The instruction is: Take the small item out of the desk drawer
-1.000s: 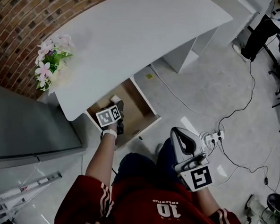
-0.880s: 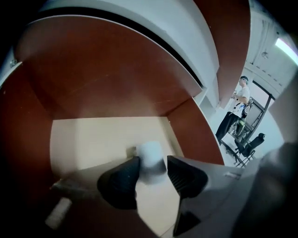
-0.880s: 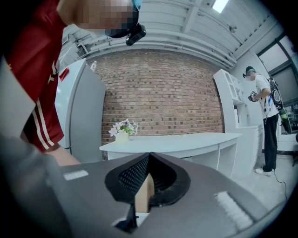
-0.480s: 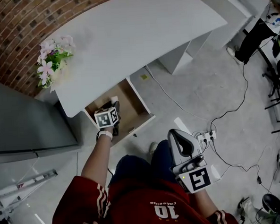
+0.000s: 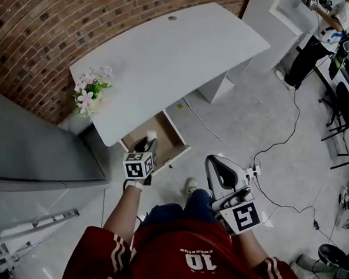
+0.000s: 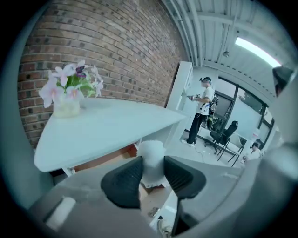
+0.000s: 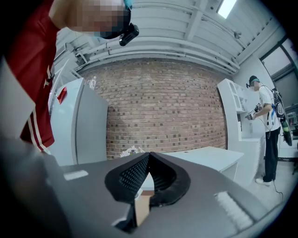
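Movement on both sides, and starting closest in: the right gripper (image 7: 148, 160) has come up beside the person's knee, its fingers pressed together with nothing between them, so it is only along for the ride. Just beyond, the left gripper (image 5: 149, 146) is the story. A second ago it was down inside the drawer (image 5: 167, 135); now it has risen out of it, and its fingers have just been closing, stopping part-way, because the small item (image 6: 151, 155) sits between them. The left gripper view shows it plainly: a small white piece, pinched on both sides by the dark pads, its top poking up above the fingertips. From overhead it hangs over the back of the open drawer, below the near edge of the bench (image 5: 175, 53), and it looks to be clear of the drawer's walls, which would mean the removal is as good as done. What I would expect to remain is carrying it away and perhaps setting it down. The drawer stands pulled out under the bench's near edge. Farther back, the bench top is bare except for the flowers (image 5: 90, 88) at its left corner, against the brick wall (image 5: 50, 37). Well beyond, another person (image 5: 326, 20) stands by a white shelf.
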`<state>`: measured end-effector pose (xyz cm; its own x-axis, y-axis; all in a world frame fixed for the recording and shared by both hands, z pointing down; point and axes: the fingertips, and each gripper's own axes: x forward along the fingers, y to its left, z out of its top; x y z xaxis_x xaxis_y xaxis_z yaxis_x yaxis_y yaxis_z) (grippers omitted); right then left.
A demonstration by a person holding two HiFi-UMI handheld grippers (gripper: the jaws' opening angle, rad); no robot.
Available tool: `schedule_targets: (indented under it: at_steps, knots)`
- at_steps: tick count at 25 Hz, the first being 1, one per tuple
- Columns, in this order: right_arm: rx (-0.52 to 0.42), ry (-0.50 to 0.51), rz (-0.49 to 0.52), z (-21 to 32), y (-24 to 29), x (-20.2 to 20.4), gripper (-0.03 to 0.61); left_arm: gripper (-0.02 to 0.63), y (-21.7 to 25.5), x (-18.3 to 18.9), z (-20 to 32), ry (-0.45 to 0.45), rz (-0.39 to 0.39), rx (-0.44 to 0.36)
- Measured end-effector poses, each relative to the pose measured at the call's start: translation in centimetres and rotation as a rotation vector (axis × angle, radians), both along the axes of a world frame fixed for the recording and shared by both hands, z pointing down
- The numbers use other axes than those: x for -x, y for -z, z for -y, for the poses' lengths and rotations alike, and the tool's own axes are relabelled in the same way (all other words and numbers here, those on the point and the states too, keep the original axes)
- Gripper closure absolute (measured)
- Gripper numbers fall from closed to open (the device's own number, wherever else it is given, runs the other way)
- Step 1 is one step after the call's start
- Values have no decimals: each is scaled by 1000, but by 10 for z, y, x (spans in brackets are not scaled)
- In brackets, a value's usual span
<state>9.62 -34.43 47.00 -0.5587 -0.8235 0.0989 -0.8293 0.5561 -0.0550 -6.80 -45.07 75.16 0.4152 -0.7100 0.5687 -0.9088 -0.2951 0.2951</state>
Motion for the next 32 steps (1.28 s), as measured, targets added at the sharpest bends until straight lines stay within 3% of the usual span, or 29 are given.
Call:
schedule_targets:
  at_steps: [6, 11, 18, 25, 32]
  knots:
    - [-11, -2, 36, -11, 64, 5, 578, 454, 124, -5, -33, -42, -41, -114]
    - [-38, 17, 64, -17, 99, 11, 578, 453, 220, -10, -57, -104, -32, -258]
    - [-65, 66, 56, -27, 121, 29, 578, 453, 329, -5, -106, -112, -68, -462]
    - [-98, 53, 67, -47, 144, 43, 578, 451, 393, 15, -150, -116, -62, -609]
    - [-98, -8, 66, -86, 153, 64, 578, 451, 428, 53, -204, -92, -75, -685]
